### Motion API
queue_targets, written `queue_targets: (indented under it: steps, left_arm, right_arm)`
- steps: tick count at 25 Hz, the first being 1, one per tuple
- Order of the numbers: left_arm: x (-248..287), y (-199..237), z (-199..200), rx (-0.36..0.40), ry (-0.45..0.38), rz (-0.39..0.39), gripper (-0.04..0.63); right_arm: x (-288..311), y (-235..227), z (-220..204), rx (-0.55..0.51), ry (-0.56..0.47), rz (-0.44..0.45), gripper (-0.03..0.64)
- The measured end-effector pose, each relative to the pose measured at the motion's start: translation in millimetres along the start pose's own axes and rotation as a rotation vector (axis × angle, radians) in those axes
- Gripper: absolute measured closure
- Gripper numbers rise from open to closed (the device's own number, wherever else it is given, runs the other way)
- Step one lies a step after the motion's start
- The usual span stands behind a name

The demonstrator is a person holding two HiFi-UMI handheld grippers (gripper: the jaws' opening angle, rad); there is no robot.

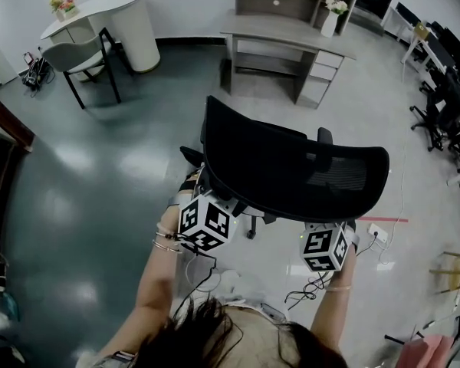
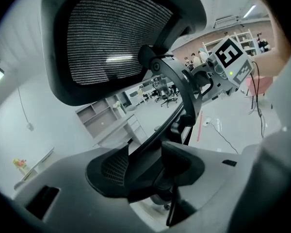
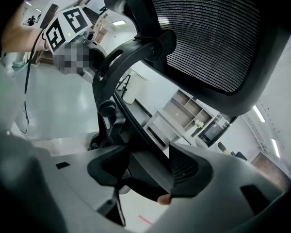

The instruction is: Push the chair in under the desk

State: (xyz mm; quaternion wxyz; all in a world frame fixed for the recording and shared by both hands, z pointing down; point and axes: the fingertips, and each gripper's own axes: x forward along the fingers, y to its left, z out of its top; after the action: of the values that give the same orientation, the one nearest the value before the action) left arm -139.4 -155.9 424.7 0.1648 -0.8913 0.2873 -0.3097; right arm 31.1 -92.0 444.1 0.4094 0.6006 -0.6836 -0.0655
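You are in the pushing step, and it is far from done. The chair (image 1: 291,167) stands out on the open floor with its mesh back toward you and its seat facing the desk (image 1: 284,33), which is well apart from it at the far side of the floor. Your left gripper (image 2: 148,171) is clamped on the black frame at the left lower edge of the backrest. Your right gripper (image 3: 145,171) is clamped the same way on the right lower edge, and in each gripper view the frame fills the gap between the pads. So you have the chair by both sides of its back, which is what steering on casters wants. The backrest sits slightly askew to the desk front, its right end nearer you than its left. The knee opening lies toward the desk's left end, beside the drawers (image 1: 322,71). As I judge it, the next move calls for a level push with a little more from the right hand, to square the chair and bring it onto that opening. Mind the drawer side and the vase (image 1: 331,18) at the desk's right end — a bump there could tip it.
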Motion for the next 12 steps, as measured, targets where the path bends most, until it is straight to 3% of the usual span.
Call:
queue_targets:
  steps: [4, 12]
  left_arm:
    - [22.4, 7.9, 5.2, 0.033, 0.041, -0.01, 0.379]
    - [60.1, 22.1, 18.1, 0.006, 0.073, -0.028, 0.379]
  right_arm:
    - [16.7, -15.6, -1.6, 0.003, -0.008, -0.001, 0.38]
    - [44.4, -42.5, -5.6, 0.002, -0.016, -0.005, 0.379]
